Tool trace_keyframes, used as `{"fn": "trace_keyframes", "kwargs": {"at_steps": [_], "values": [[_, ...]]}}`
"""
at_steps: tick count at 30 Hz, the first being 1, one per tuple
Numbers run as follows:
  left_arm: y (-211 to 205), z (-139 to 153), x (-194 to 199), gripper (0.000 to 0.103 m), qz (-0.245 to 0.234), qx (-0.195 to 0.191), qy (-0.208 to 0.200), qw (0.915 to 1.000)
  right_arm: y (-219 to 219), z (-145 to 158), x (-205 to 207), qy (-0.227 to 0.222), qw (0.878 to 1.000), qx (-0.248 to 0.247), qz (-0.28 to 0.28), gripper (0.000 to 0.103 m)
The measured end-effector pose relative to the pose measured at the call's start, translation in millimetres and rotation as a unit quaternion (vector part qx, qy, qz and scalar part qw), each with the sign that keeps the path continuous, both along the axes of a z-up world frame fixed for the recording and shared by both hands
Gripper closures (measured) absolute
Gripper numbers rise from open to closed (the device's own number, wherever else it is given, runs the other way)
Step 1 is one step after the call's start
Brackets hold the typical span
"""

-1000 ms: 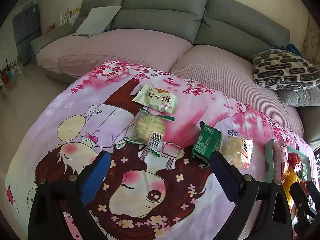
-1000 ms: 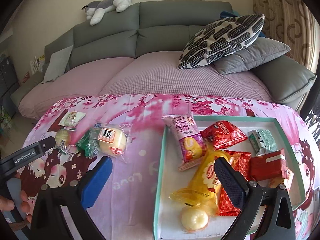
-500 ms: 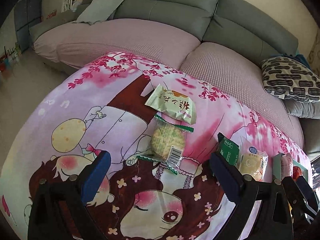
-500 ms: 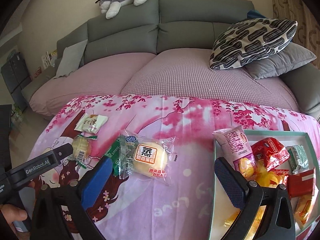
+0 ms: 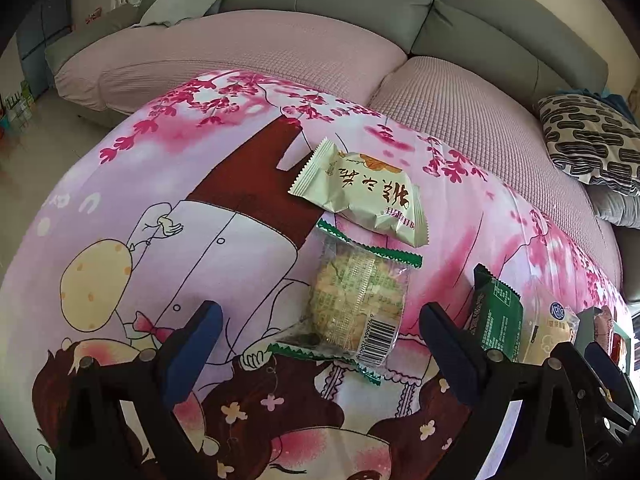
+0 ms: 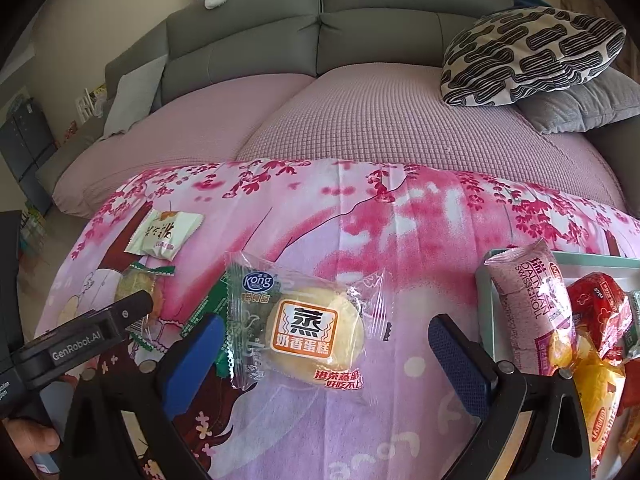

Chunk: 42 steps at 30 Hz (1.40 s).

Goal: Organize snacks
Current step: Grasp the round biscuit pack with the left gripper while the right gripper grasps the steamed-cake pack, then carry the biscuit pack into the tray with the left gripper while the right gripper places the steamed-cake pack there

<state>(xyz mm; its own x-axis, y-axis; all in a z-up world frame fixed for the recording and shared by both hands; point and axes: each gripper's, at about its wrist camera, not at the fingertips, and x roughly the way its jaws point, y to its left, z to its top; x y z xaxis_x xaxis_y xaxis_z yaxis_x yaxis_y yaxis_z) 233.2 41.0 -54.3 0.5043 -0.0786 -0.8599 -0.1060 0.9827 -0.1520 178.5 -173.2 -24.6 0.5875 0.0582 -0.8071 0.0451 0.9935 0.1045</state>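
My left gripper (image 5: 320, 336) is open, its jaws on either side of a clear-wrapped round cracker pack (image 5: 354, 304) on the pink cartoon cloth. A pale green snack packet (image 5: 362, 194) lies just beyond it. My right gripper (image 6: 326, 344) is open around a clear-wrapped yellow steamed cake (image 6: 316, 330), which overlaps a dark green packet (image 6: 208, 312). The green packet (image 5: 494, 320) and the cake (image 5: 554, 326) also show in the left wrist view. The teal-rimmed tray (image 6: 592, 258) at the right holds a pink swiss roll (image 6: 532, 308), red packets and yellow packets.
The cloth-covered table (image 6: 400, 216) stands in front of a grey sofa with pink seat covers (image 6: 360, 120). A black-and-white patterned cushion (image 6: 528, 56) and a grey cushion lie on the sofa at the right. The left gripper body (image 6: 80, 340) shows at the right wrist view's left edge.
Both grippers have moved forward and left across the table. The cracker pack now sits between the left jaws and the steamed cake between the right jaws. The tray has slid to the right edge.
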Motion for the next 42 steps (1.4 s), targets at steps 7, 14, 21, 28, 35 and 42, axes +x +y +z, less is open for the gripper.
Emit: {"fn": "trace_keyframes", "kwargs": {"at_steps": [7,14,21,28,35,42], "values": [[-2.6,-2.9,4.2,0.012,-0.001,0.006,-0.009,0.9999,4.7,-9.0,2.2,0.008,1.000,0.000,0.000,0.002],[-4.1,-3.1,1.7,0.029,-0.002,-0.001,-0.018,0.9998,3.4,-13.0,2.0,0.014,1.000,0.006,-0.003,0.018],[-5.4,-2.8,-3.3,0.051,-0.002,-0.018,-0.026,0.9995,3.7,-7.3,-2.3,0.004,1.000,0.004,-0.004,0.028],[-2.9,-0.5,-12.9,0.052,0.004,-0.031,-0.026,0.9992,9.6,0.4,-7.3,-0.004,1.000,-0.009,0.008,0.046],[-1.5,7.6,-23.2,0.052,0.010,-0.037,-0.028,0.9989,9.9,4.3,-15.7,-0.004,1.000,-0.003,0.011,0.047],[-4.8,25.3,-35.5,0.052,0.012,-0.038,-0.044,0.9982,4.9,19.2,-34.0,-0.017,1.000,0.003,0.011,0.047]]}}
